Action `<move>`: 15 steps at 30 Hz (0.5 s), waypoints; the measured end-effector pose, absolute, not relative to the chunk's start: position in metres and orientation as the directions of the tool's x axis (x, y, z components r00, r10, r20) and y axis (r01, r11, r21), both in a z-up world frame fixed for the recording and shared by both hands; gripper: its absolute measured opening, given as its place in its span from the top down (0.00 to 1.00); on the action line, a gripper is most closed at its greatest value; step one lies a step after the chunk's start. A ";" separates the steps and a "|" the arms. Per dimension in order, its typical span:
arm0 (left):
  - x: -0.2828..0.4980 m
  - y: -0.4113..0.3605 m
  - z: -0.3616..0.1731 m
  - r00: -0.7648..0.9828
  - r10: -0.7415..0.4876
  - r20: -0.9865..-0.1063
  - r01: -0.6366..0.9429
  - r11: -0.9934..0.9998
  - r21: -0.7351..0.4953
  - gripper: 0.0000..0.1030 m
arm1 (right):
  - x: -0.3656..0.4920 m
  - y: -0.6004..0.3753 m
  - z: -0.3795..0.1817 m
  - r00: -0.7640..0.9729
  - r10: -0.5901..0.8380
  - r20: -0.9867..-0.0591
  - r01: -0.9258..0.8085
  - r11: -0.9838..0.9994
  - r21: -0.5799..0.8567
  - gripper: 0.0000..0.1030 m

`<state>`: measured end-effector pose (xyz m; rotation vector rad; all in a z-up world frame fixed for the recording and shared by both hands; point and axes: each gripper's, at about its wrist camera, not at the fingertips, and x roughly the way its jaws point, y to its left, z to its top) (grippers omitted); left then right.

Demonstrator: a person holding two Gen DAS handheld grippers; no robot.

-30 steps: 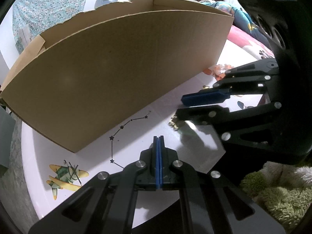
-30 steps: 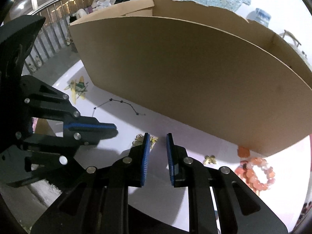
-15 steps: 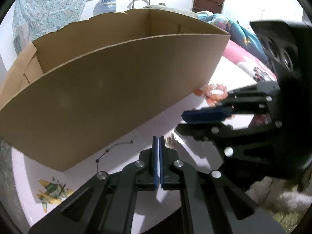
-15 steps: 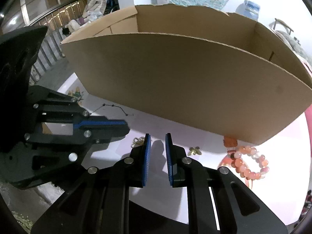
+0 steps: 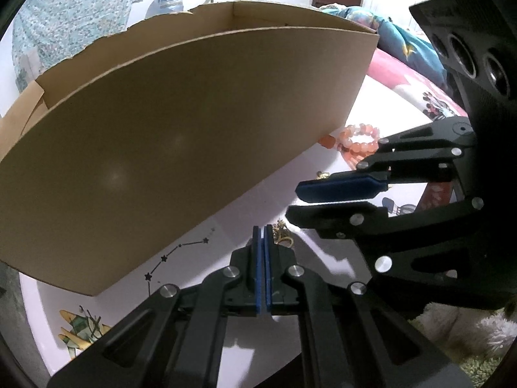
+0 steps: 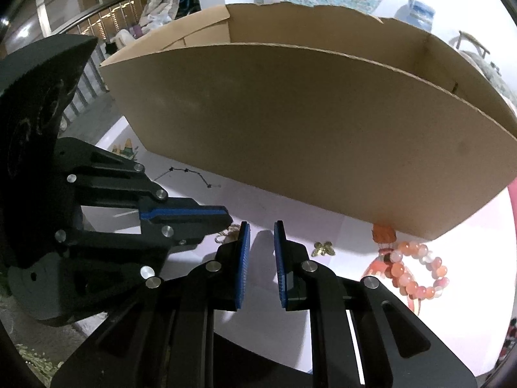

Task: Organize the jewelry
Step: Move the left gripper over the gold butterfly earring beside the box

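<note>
Two hand-held tools side by side, both angled downward

The left tool (image 5: 262, 236) has its blue pads pressed together with nothing between them. The right tool (image 6: 261, 239) stands slightly parted, its gap empty, just beside the left.

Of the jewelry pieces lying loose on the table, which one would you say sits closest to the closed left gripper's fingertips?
The tangled gold chain, right beside the left gripper. The gold butterfly charm and the orange bead bracelet lie farther right, the bracelet near the cardboard box corner.
</note>
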<state>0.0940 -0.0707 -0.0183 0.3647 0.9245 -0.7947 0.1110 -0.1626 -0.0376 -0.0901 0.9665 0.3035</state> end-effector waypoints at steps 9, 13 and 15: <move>0.094 -0.065 -0.018 0.352 -0.452 -0.819 0.746 0.664 -0.046 0.99 | 0.116 -0.160 -0.047 0.511 0.198 -0.836 -0.319 0.947 0.029 0.89; 0.093 -0.065 -0.019 0.355 -0.452 -0.819 0.744 0.667 -0.046 0.99 | 0.117 -0.164 -0.047 0.506 0.169 -0.846 -0.288 0.957 0.019 0.89; 0.093 -0.064 -0.019 0.355 -0.454 -0.817 0.743 0.668 -0.048 0.99 | 0.118 -0.168 -0.048 0.504 0.154 -0.850 -0.269 0.963 0.014 0.89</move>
